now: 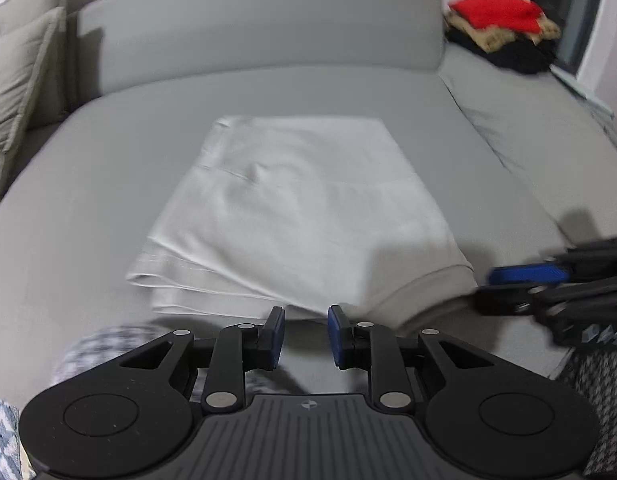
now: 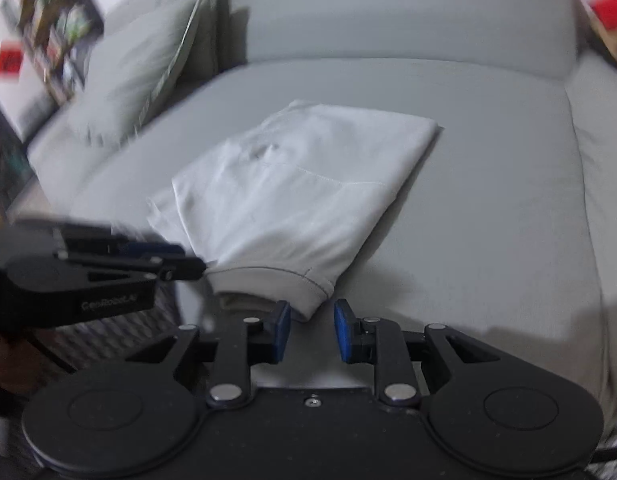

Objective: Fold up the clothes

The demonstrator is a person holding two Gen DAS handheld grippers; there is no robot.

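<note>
The white garment [image 1: 292, 216] lies folded into a rough rectangle on the grey sofa seat [image 1: 88, 208], its ribbed hem [image 2: 276, 280] turned toward the near edge and its layered edges stacked at the near left corner. The fold appears largely made; the step in hand is judged to be the letting-go and tidying of the near edge.

The left gripper [image 1: 306, 334] hangs just short of that edge, its blue pads spread with bare sofa showing between them and no cloth caught. The right gripper [image 2: 312, 330] sits at the hem corner, pads likewise parted; the corner of the hem reaches toward the gap but is not pinched.

To finish well, both tools should lift clear without dragging the top layer, since the cloth is light and would slide or reopen under a sideways pull. A loose bulge under the hem suggests a short press or smoothing pass there. Uneven layers at the near left corner could be squared before any further fold.

Beyond, a stack of folded clothes [image 1: 504, 28] topped in red rests at the far right, and cushions [image 1: 20, 80] stand at the left.
</note>
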